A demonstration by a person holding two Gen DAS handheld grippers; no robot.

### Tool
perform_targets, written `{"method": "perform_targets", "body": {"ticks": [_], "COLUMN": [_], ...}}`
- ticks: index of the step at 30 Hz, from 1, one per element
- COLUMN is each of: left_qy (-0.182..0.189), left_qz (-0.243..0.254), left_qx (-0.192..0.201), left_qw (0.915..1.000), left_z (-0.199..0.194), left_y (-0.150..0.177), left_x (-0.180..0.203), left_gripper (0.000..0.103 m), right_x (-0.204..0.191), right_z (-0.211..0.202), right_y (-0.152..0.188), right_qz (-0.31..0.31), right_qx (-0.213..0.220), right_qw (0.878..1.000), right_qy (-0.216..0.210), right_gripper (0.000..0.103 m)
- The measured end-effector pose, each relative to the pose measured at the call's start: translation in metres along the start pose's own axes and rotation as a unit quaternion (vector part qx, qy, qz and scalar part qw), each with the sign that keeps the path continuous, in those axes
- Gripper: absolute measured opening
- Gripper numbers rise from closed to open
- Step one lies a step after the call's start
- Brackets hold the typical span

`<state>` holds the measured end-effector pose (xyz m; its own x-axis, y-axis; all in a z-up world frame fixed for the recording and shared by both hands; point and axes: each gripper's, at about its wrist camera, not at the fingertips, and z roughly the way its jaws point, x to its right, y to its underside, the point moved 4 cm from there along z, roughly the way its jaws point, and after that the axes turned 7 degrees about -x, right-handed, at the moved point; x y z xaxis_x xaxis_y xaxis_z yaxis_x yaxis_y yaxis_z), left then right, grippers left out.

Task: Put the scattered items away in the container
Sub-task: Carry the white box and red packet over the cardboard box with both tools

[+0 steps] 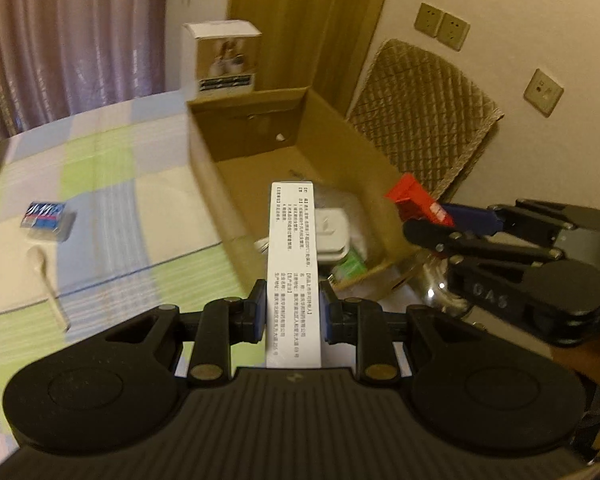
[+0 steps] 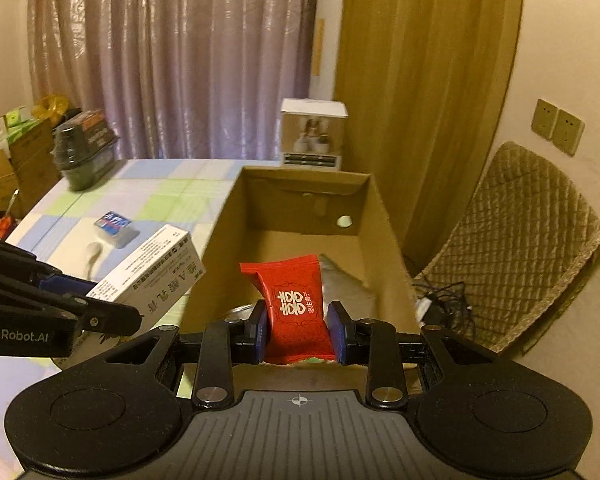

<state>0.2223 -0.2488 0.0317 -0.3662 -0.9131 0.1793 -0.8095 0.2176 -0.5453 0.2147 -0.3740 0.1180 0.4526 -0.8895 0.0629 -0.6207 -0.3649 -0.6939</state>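
Observation:
My left gripper is shut on a long white medicine box with printed text, held over the near end of the open cardboard box. My right gripper is shut on a red candy packet, held over the same cardboard box at its near edge. The packet and the right gripper show at the right in the left wrist view. The medicine box shows at the left in the right wrist view. Inside the cardboard box lie a white charger and a green packet.
A blue-labelled small pack and a white spoon lie on the checked tablecloth. A white product box stands behind the cardboard box. A quilted chair stands at the right. A dark lidded container stands at the table's far left.

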Motion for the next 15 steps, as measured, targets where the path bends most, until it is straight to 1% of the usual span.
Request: {"method": "perform_targets", "body": {"ticks": [8, 15], "left_qy": [0.013, 0.016], "left_qz": [0.002, 0.000], "left_qx": [0.000, -0.002], "left_qw": [0.9999, 0.9999], "left_z": [0.024, 0.038], "left_y": [-0.028, -0.039], "left_x": [0.022, 0.025], "left_gripper": [0.021, 0.021], "right_x": [0.029, 0.040], "right_z": [0.009, 0.020], "right_y": [-0.010, -0.014], "right_qz": [0.008, 0.015], "right_qx": [0.002, 0.000], "right_qw": [1.000, 1.000], "right_qy": [0.008, 0.009], "right_gripper": [0.034, 0.034]}}
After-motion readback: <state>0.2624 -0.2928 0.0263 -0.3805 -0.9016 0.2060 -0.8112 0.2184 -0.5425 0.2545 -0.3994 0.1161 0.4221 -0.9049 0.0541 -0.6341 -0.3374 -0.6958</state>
